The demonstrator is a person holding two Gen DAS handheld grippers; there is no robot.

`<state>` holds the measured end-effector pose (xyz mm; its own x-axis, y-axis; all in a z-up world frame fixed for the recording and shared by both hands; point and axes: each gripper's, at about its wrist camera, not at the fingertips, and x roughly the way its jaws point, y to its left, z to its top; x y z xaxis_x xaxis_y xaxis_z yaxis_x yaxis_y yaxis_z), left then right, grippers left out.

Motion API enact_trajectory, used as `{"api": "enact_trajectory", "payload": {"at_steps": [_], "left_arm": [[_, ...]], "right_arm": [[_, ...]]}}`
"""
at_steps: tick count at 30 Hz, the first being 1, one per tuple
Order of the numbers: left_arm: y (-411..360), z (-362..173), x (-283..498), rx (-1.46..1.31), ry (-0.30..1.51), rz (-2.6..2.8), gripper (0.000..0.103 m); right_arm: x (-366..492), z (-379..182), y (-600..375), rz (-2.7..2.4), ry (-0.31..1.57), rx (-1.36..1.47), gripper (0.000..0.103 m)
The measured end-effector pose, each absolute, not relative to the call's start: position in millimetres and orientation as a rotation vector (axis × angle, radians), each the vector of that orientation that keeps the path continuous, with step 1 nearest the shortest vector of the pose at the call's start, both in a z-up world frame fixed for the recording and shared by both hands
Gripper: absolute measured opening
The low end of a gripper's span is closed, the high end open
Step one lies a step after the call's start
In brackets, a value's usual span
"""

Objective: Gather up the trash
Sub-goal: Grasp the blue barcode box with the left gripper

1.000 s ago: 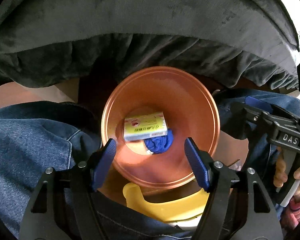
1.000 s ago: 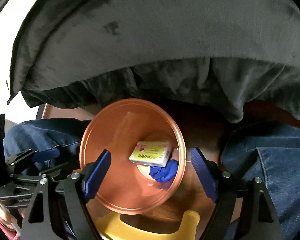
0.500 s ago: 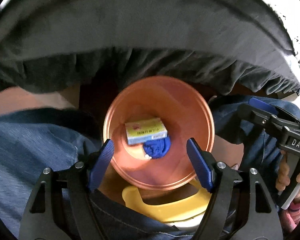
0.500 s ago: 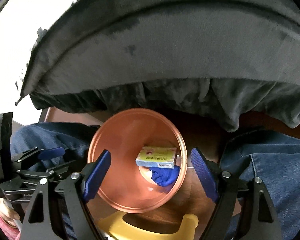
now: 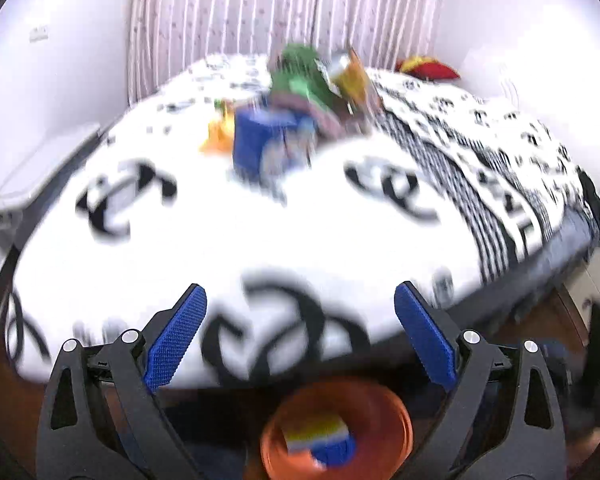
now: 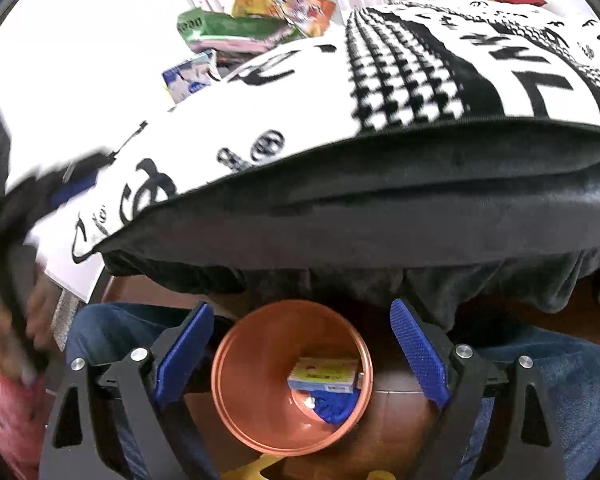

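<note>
Both grippers are empty with their fingers spread wide. The left gripper [image 5: 298, 336] points across the bed [image 5: 260, 232], at a blurred pile of trash [image 5: 296, 120] well up the black-and-white blanket: a blue pack, something green, something orange. The right gripper [image 6: 302, 354] points down over the orange bin [image 6: 260, 380], which sits on the floor below the bed edge, between the person's knees. In the bin lie a small yellow box [image 6: 324, 374] and a crumpled blue wrapper [image 6: 336, 406], touching each other.

The step in hand looks like a reach for the next piece of trash. The left view is smeared, so a good approach slows before the pile and settles on 1 item, likely the blue pack at the near edge. Come in low with the fingers either side of it, close only once it sits between them, and avoid pinching the blanket. The bin lies directly below, so the carry back is short.
</note>
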<state>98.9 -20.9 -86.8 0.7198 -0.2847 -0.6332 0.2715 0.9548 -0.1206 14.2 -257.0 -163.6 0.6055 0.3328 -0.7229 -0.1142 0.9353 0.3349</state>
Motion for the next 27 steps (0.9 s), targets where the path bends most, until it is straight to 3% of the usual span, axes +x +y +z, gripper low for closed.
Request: {"api": "enact_trajectory", "payload": {"at_steps": [14, 18, 20, 27], "left_arm": [[-35, -102, 251, -0.109, 0.753, -0.249, 0.092], [-34, -104, 254, -0.099, 0.741, -0.227, 0.092], [-36, -104, 250, -0.079, 0.726, -0.227, 0.079], [-38, -98, 222, -0.038, 0.709, -0.189, 0.077]], "right_arm": [[22, -167, -247, 0.293, 0.898, 0.257, 0.089], [29, -172, -246, 0.308, 0.911, 0.262, 0.089], [31, -174, -246, 0.315, 0.917, 0.264, 0.089], [32, -173, -247, 0.323, 0.912, 0.254, 0.089]]}}
